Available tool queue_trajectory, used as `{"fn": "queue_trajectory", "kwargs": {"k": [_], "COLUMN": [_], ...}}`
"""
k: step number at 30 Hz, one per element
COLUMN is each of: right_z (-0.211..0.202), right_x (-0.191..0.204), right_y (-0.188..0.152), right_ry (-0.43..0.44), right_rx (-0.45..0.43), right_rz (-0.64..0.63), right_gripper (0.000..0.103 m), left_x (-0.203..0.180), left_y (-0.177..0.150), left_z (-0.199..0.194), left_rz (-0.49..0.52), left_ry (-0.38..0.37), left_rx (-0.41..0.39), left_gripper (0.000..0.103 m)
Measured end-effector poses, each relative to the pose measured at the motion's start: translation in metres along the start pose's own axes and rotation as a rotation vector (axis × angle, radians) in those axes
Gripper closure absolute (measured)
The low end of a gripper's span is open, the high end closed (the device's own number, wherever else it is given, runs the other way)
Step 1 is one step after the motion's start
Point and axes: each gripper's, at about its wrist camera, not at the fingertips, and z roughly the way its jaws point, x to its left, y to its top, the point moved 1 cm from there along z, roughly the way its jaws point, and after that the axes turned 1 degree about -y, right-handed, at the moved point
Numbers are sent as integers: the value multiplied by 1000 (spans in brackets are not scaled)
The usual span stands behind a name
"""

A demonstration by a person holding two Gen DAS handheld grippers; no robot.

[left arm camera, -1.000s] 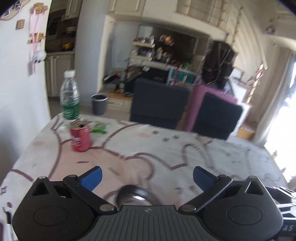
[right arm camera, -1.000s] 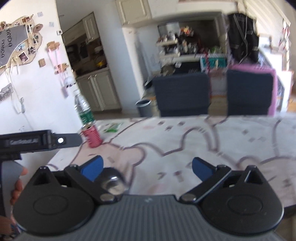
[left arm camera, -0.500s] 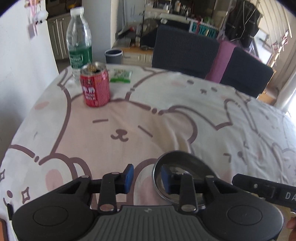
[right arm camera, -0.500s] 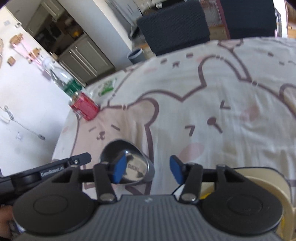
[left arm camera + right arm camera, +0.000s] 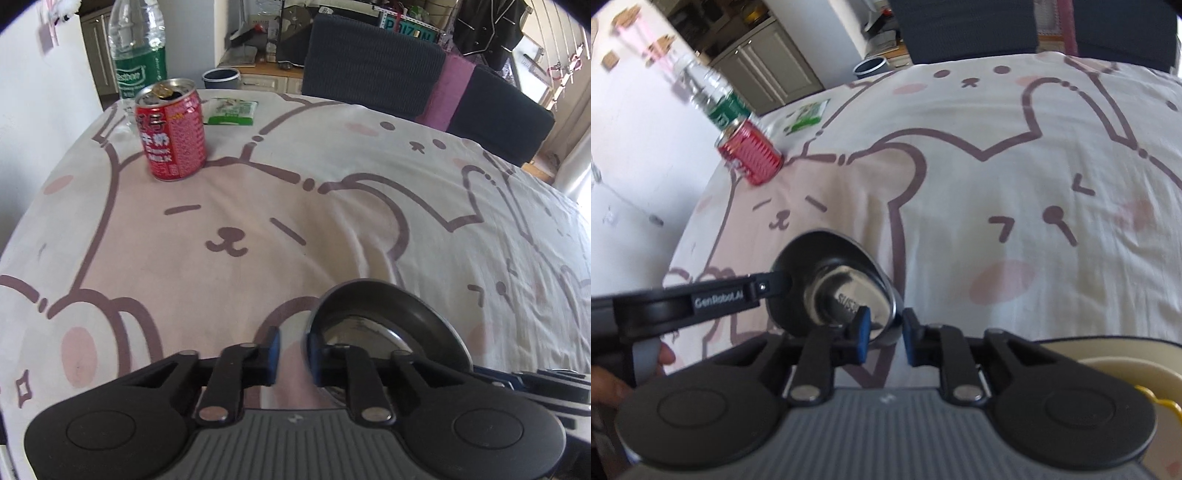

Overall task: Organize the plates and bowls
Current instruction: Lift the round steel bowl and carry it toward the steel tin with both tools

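A small steel bowl [image 5: 388, 325] sits on the bear-print tablecloth [image 5: 295, 221], close in front of both grippers. My left gripper [image 5: 293, 354] is shut on the bowl's left rim, one blue pad inside the bowl and one outside. In the right wrist view the same bowl [image 5: 842, 288] shows its shiny bottom, and the left gripper [image 5: 764, 288] reaches it from the left. My right gripper [image 5: 884, 332] straddles the bowl's right rim. Its jaws are closing, and a gap still shows beside the rim.
A red drink can [image 5: 170, 136], a water bottle [image 5: 138, 55] and a green packet [image 5: 231, 110] stand at the table's far left. A cream dish [image 5: 1108, 354] with something yellow in it lies at the near right. Dark chairs [image 5: 373, 59] stand behind the table.
Both grippers have dropped toward the table and tipped downward. Their wide jaws have narrowed around the steel bowl's rims, the left one fully.
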Motion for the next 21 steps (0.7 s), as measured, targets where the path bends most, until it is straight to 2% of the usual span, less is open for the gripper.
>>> {"fn": "queue_trajectory", "kwargs": {"k": [5, 14, 21], "right_z": [-4, -45, -104], "right_x": [3, -9, -44], "right_y": [1, 7, 3], "right_ry": [-23, -6, -10], "right_rx": [-23, -140, -225], "right_rz": [-50, -57, -62], "right_gripper": [94, 96, 97], "left_x": [-5, -32, -92], "left_y": [2, 10, 7], "left_z": [-10, -56, -90], "left_rz": [4, 7, 77], "left_ry": [-10, -50, -113], "left_rx": [-33, -160, -232], "left_gripper": [99, 98, 98]}}
